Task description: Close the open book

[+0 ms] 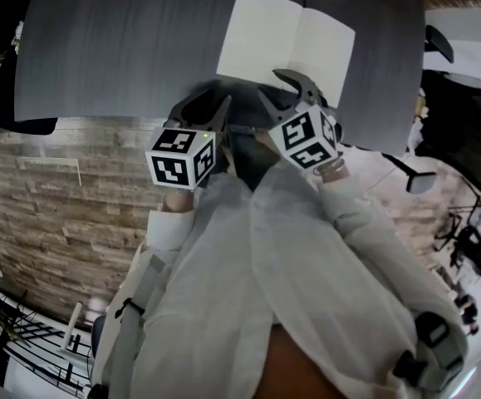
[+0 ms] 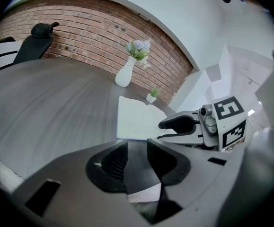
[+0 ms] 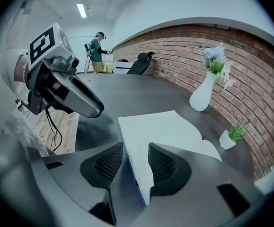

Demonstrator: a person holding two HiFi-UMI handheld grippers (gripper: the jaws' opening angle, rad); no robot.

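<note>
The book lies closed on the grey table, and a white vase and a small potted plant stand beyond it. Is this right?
Not quite: the book lies open, not closed. The right gripper view shows its two white pages spread on the grey table. The white vase and the small potted plant do stand beyond it.

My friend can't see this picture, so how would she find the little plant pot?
Find the big dark grey table beside the brick wall, then the open white book on it. Just past the book stands the little plant pot. It is short and white with green leaves, unlike the tall white vase of pale flowers nearby.
</note>
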